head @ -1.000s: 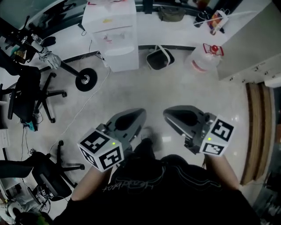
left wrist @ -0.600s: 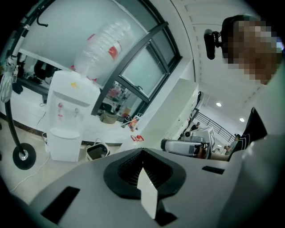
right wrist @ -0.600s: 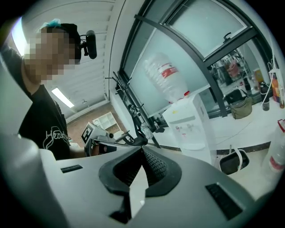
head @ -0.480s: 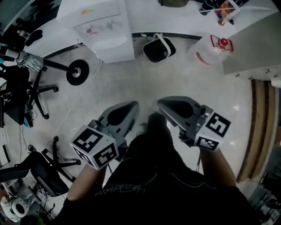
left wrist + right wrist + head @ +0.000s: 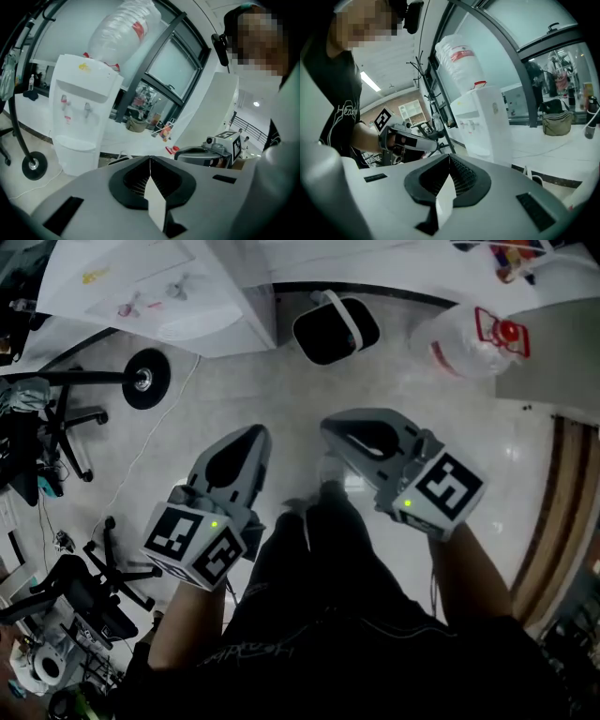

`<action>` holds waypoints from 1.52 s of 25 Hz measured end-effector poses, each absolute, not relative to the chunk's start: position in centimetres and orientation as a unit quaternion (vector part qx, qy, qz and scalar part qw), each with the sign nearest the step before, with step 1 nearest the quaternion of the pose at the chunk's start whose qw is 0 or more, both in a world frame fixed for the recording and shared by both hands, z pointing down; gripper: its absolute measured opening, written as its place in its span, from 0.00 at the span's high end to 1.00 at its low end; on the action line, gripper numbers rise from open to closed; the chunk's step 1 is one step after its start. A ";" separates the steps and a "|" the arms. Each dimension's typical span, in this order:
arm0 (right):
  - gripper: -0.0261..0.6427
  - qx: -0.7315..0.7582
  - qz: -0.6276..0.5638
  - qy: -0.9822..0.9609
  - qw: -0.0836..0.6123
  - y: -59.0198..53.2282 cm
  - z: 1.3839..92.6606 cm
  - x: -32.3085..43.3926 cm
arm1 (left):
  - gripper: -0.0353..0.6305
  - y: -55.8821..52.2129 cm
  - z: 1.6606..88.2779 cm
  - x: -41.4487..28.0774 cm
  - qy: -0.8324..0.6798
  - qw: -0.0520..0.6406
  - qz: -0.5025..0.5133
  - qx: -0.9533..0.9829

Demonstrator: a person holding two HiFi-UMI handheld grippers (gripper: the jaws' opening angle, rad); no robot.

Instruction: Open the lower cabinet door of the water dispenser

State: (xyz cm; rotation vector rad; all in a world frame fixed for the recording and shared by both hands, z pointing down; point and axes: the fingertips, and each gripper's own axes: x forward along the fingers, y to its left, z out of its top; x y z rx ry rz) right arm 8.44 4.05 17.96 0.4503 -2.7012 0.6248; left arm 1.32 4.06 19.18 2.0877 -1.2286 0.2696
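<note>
Both grippers are clenched with nothing between the jaws. Left gripper (image 5: 251, 439) and right gripper (image 5: 333, 427) hang side by side over the pale floor, well apart from the water dispenser (image 5: 169, 287) and pointing roughly toward it. An upturned bottle (image 5: 123, 33) sits on top of the dispenser, and its lower cabinet door (image 5: 75, 157) looks closed. Just right of the dispenser sits a black bin (image 5: 335, 326). Farther right lies a clear water jug (image 5: 469, 338).
</note>
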 end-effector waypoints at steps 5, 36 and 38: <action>0.94 0.157 0.199 -0.950 0.181 -0.7 22.5 9.0 | 0.95 -0.7 23.7 1.0 -0.524 0.338 0.089 0.777; 0.94 0.201 0.278 -0.921 0.186 -11.9 36.9 7.0 | 0.61 -15.1 48.0 -5.6 -0.618 0.373 0.191 0.665; 0.94 0.195 0.280 -0.921 0.187 -12.0 37.1 6.6 | 0.59 -15.7 49.2 -6.3 -0.620 0.375 0.207 0.657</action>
